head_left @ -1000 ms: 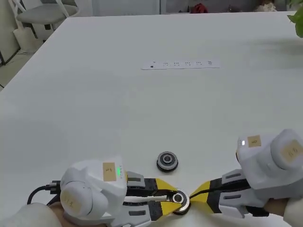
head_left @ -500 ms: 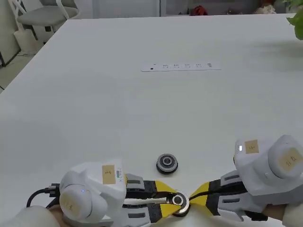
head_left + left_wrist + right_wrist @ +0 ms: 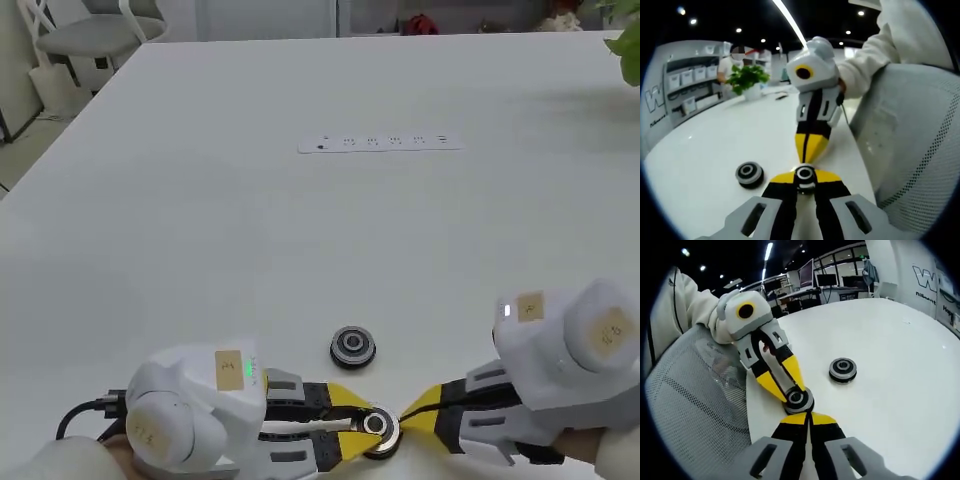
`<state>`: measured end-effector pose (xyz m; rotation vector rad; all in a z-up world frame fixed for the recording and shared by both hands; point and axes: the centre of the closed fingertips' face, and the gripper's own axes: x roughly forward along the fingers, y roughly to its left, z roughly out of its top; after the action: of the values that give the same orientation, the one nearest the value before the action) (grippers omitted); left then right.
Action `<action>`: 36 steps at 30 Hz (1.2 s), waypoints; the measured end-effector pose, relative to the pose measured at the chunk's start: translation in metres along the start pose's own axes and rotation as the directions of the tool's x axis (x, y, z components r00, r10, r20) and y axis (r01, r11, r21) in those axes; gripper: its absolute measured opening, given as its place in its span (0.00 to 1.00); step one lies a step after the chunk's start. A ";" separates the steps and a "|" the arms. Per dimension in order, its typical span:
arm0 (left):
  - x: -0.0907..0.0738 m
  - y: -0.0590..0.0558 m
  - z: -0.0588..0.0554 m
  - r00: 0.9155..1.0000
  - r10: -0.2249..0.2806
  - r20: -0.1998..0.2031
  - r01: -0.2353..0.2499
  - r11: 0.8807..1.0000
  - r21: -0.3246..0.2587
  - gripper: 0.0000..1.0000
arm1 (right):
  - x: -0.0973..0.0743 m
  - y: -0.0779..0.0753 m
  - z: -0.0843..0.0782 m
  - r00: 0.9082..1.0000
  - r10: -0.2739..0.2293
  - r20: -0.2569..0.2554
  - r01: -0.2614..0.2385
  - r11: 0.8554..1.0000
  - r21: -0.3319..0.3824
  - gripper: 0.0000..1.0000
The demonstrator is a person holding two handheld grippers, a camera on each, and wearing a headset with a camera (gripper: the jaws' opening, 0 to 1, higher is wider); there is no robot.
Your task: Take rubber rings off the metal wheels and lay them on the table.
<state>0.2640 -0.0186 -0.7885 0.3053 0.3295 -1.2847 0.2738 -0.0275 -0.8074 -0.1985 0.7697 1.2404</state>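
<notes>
— Peeling the first ring, is that the step?

— So I judge. Nearest us, at the front edge of the worktop (image 3: pixel 200 250), the left gripper (image 3: pixel 360 432) pinches the held wheel (image 3: pixel 377 425) between its yellow tips, low over the surface. The right gripper (image 3: pixel 405 416) meets it from the opposite side, with its jaws pressed almost together and its tips at the wheel's rim. Whether they have the rubber ring (image 3: pixel 802 409) nipped between them, I cannot tell.

— What does the next move call for?

— The left needs a firm hold so the wheel can't turn. The right needs a sure bite on the band's edge, then a pull outward and over the rim. If the tips are only on metal, they will slip.

— How does the wheel look?

— Small and round, with a bright metal hub, a dark bore and a dark band around the outside. The band seems fully seated.

— And farther out?

— The second wheel (image 3: pixel 352 345) lies flat just beyond the grippers, apart from both, with its dark ring still on. With both wheels wearing their rings, the task looks barely begun. Well beyond that lies a white power strip (image 3: pixel 380 143).
</notes>
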 end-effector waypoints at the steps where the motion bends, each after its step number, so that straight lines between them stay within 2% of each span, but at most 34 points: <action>1: 0.000 0.000 0.000 1.000 0.000 0.000 0.000 1.000 0.000 0.13 | 0.000 -0.001 0.000 1.000 0.005 0.006 -0.005 1.000 0.027 0.00; 6: 0.000 0.000 0.000 1.000 -0.001 0.003 0.001 1.000 -0.001 0.13 | -0.002 0.000 0.002 0.998 0.045 0.049 -0.053 0.984 0.169 0.00; 11: 0.000 0.000 0.000 1.000 -0.002 0.006 0.002 1.000 -0.002 0.13 | -0.003 -0.002 0.003 0.995 0.062 0.080 -0.083 0.949 0.304 0.00; 16: 0.000 0.000 0.000 1.000 -0.002 0.008 0.002 1.000 -0.002 0.13 | -0.004 -0.002 0.004 0.993 0.067 0.096 -0.095 0.940 0.328 0.00; 19: 0.000 0.000 0.000 1.000 -0.003 0.009 0.003 1.000 -0.002 0.13 | -0.005 -0.002 0.005 0.991 0.074 0.109 -0.110 0.924 0.366 0.00; 22: 0.001 -0.001 0.001 1.000 -0.005 0.009 0.005 1.000 0.000 0.13 | -0.005 0.002 0.008 0.990 0.080 0.120 -0.120 0.918 0.379 0.00; 29: 0.000 -0.002 0.000 1.000 -0.005 0.012 0.005 1.000 -0.002 0.13 | -0.005 0.005 0.010 0.988 0.087 0.126 -0.129 0.914 0.384 0.00; 36: 0.000 -0.001 0.000 1.000 -0.005 0.013 0.005 1.000 -0.002 0.13 | -0.005 0.011 0.013 0.988 0.090 0.128 -0.132 0.919 0.371 0.00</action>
<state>0.2630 -0.0191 -0.7885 0.2941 0.3211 -1.2909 0.2687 -0.0207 -0.7917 0.2316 0.9189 1.1728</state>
